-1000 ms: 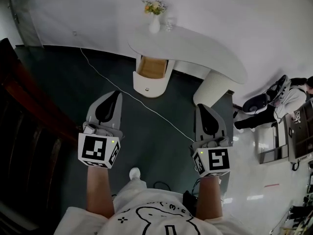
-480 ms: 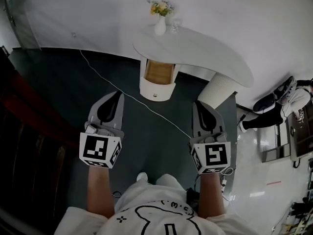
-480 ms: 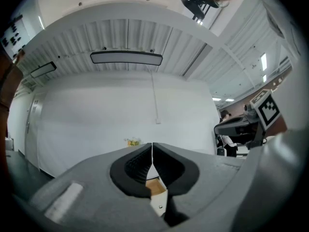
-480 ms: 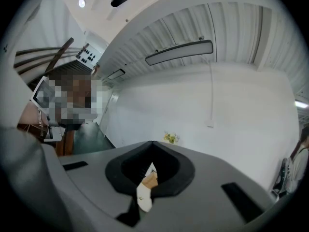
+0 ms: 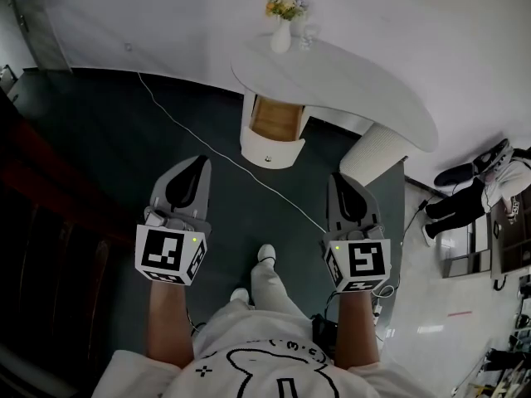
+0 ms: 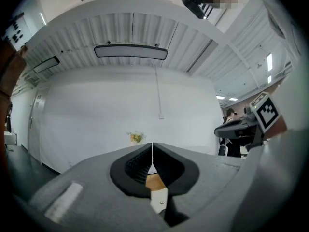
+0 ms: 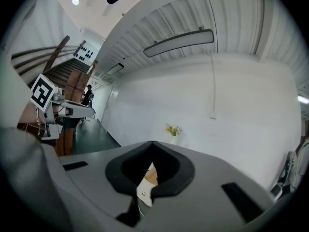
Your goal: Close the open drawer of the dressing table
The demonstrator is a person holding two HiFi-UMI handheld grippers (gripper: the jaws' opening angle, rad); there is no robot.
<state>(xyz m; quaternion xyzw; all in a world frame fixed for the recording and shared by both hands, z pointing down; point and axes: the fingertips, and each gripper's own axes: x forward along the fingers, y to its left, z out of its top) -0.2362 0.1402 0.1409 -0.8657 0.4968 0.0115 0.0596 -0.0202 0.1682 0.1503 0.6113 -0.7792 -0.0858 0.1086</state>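
Drawer (image 5: 273, 133) stands open under white dressing table (image 5: 357, 89) on dark floor (image 5: 108, 148).

White vase (image 5: 280, 40) of yellow flowers (image 5: 284, 5) far by the wall (image 5: 465, 48), white cable (image 5: 207, 144) across dark floor (image 5: 99, 148).

left hand-held gripper (image 5: 196, 167): jaws together | right hand-held gripper (image 5: 339, 184): jaws together

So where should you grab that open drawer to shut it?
Probably the small knob on the drawer's rounded white front, coming straight from in front. The drawer sticks out of the dressing table, so that front is its outermost face, and the knob looks like the only part to pinch.
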